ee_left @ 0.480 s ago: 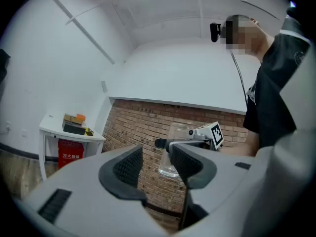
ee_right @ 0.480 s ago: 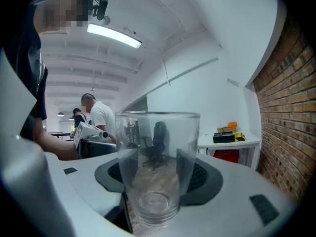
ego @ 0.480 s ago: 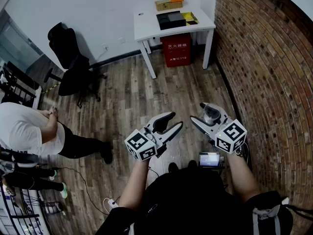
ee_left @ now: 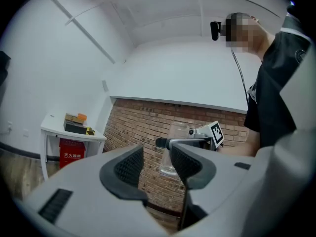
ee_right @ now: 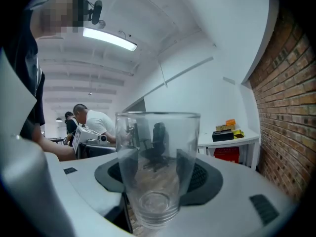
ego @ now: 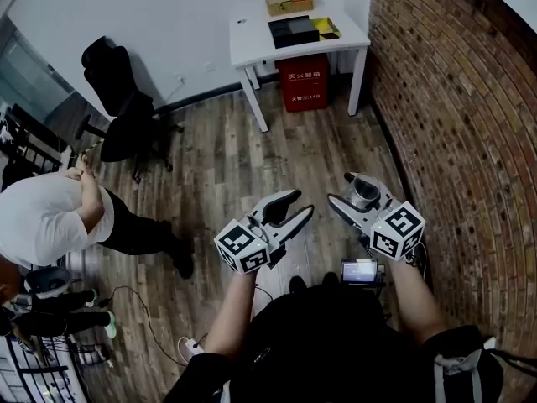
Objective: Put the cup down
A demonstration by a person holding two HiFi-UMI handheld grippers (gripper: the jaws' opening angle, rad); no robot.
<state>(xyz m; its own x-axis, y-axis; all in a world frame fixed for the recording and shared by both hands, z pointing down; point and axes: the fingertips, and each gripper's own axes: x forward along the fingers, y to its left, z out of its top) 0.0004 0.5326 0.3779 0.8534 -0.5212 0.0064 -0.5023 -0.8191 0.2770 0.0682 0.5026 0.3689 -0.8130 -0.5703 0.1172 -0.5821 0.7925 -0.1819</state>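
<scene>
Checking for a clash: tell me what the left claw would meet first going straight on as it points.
Most likely the glass cup held in the right claw, seen past the open jaws of the left claw, with the brick wall behind it. Depth is hard to judge.

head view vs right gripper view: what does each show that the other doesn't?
Head only: a small lit screen and the right tool's marker cube. Right gripper only: the ceiling light and a side-on look through the cup to its base. Both: the cup in the right tool, the white table, the brick wall.
</scene>
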